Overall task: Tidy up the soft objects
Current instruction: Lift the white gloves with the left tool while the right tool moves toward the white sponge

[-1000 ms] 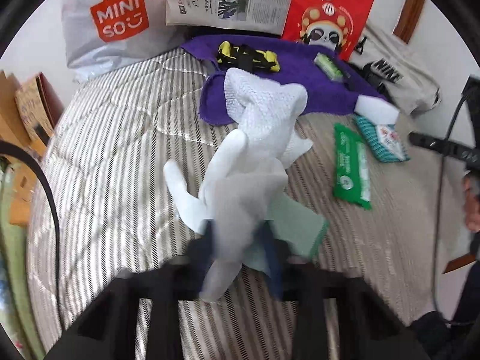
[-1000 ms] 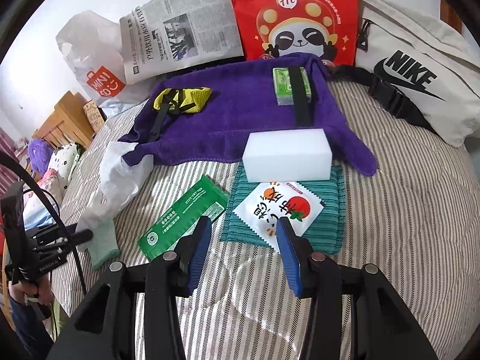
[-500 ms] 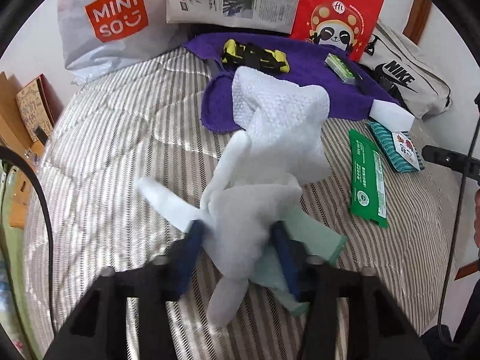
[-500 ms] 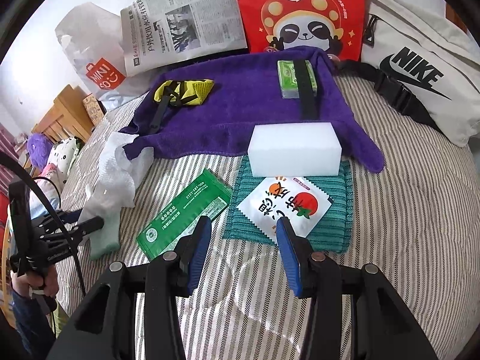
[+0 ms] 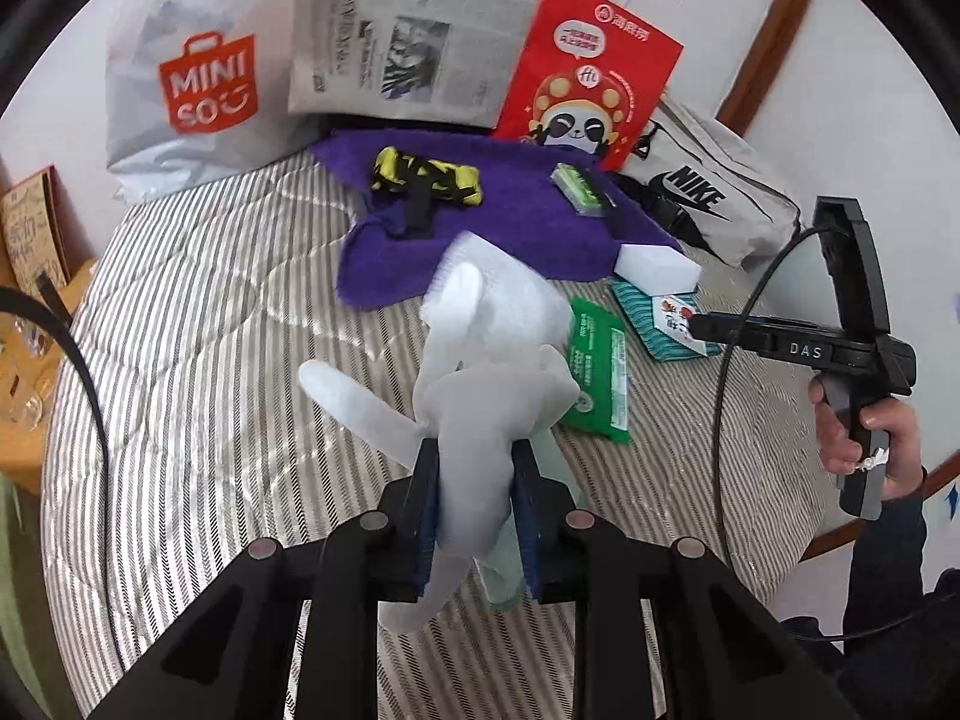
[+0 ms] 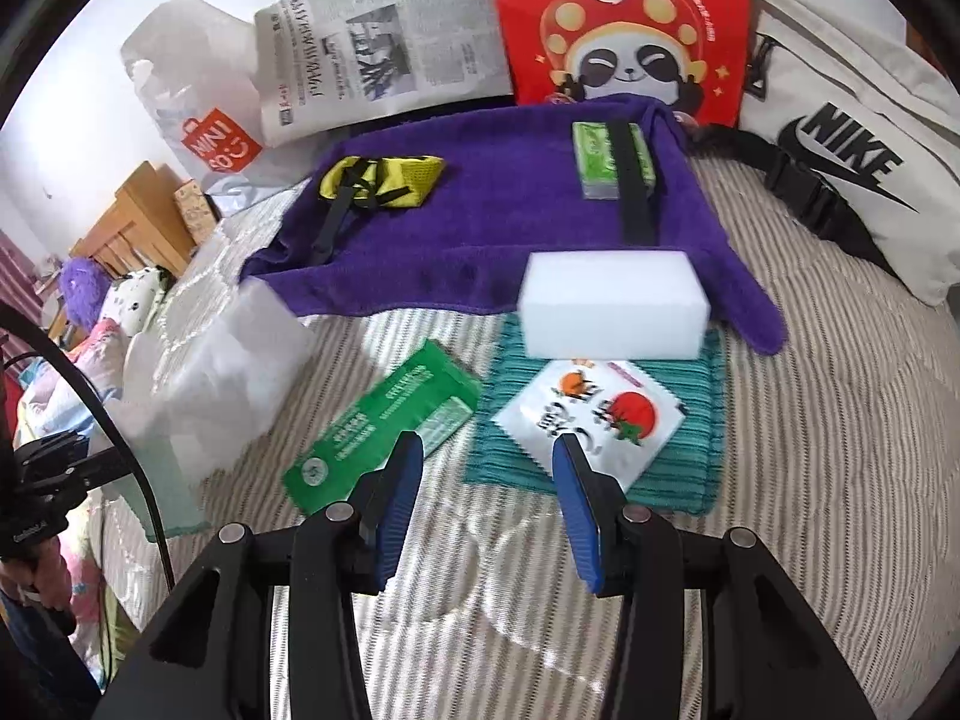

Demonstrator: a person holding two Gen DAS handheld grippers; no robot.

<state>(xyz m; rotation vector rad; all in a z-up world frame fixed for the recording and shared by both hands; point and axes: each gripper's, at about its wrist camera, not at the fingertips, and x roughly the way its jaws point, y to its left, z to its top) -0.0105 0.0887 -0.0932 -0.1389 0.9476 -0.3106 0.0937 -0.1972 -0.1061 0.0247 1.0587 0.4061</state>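
A striped grey-and-white quilted bedspread [image 5: 198, 324] carries a purple plush towel [image 5: 516, 228]. The left gripper [image 5: 474, 474], jaws closing, clamps a crumpled white cloth [image 5: 480, 420] raised over the bedspread. The right gripper [image 6: 486, 468] stands apart, empty, above a green rectangular wipes packet [image 6: 384, 420].

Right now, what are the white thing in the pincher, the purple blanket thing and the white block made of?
The white cloth between the left gripper's closing jaws looks like thin, soft, matte fabric: it bunches and droops. The purple towel seems fuzzy plush, with a short nap. The white block is probably foam sponge: matte, with crisp square edges.
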